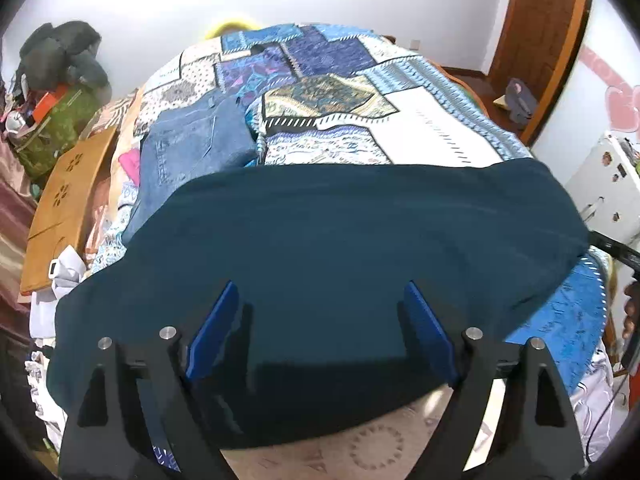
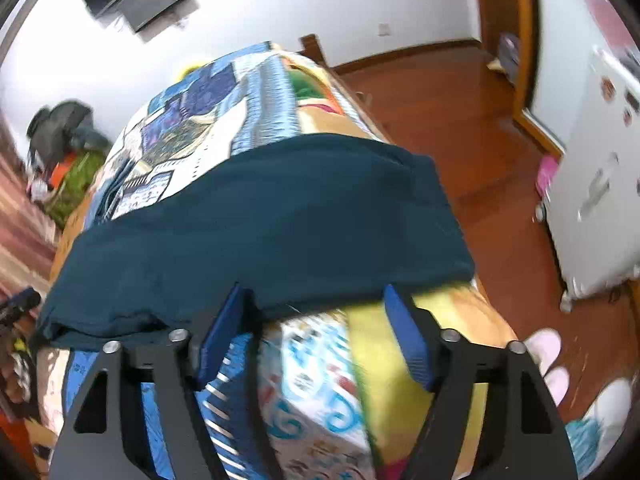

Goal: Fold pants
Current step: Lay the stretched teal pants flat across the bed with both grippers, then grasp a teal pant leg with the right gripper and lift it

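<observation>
Across the near end of the bed (image 1: 420,120), the dark teal pants (image 1: 340,240) lie folded into a broad flat band that runs from one side edge of the mattress toward the other, on top of a patchwork quilt (image 1: 320,64) in blues and white. In the left wrist view the left claw (image 1: 320,328) stands spread above the near part of the pants, its blue pads (image 1: 212,332) well apart with only cloth lying flat below them and nothing pinched. A folded pair of blue jeans (image 1: 192,152) rests on the quilt beyond the teal band, toward the left edge of the bed, beside a wooden board (image 1: 60,208) that leans there.

In the right wrist view the right claw (image 2: 316,332) is also spread, its tips at the near hem of the pants (image 2: 260,220), over the bedding that hangs down the side of the bed; whether the tips touch the hem cannot be told, since the picture is blurred. The red-brown wooden floor (image 2: 440,120) lies to the right, with a white cabinet (image 2: 600,200) standing on it.
</observation>
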`<state>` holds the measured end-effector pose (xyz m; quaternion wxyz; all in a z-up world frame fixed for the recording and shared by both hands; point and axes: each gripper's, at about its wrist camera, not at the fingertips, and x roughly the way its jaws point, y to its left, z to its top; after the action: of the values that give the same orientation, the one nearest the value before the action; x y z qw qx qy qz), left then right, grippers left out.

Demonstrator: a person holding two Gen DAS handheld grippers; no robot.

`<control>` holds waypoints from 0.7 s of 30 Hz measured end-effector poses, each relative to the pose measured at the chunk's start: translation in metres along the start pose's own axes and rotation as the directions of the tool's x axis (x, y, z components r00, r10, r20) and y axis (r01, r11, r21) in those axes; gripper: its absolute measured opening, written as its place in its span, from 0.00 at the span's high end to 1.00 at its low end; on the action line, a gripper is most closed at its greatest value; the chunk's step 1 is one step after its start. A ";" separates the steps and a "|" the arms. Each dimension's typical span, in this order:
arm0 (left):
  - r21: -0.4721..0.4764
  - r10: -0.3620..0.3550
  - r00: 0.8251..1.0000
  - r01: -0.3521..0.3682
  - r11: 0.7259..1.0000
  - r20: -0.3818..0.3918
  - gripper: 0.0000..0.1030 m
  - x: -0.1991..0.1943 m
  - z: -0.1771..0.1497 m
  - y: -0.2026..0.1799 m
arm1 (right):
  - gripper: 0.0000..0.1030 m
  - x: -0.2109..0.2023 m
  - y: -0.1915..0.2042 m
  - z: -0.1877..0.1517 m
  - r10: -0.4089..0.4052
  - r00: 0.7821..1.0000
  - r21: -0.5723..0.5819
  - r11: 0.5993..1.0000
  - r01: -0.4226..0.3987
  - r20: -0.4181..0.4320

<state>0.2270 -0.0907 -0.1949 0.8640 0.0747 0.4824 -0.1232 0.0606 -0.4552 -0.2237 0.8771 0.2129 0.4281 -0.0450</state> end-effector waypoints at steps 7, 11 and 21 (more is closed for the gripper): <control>-0.043 -0.046 0.998 0.044 0.998 -0.053 0.00 0.030 -0.002 -0.007 | 0.31 -0.013 -0.038 0.006 -0.063 0.997 0.183 0.982 0.053 0.048; 0.000 -0.039 0.998 0.039 0.999 -0.054 0.00 0.036 0.003 -0.021 | 0.31 -0.001 -0.055 0.009 0.000 1.000 0.293 0.956 -0.007 0.022; 0.016 -0.040 0.997 0.041 0.999 -0.062 0.00 0.046 0.013 -0.031 | 0.28 0.042 -0.080 0.006 0.126 0.992 0.449 0.888 -0.102 -0.025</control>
<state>0.2515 -0.1296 -0.2274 0.8453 0.0764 0.5093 -0.1424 0.0708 -0.5258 -0.2798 0.7943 0.4344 0.4162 -0.0847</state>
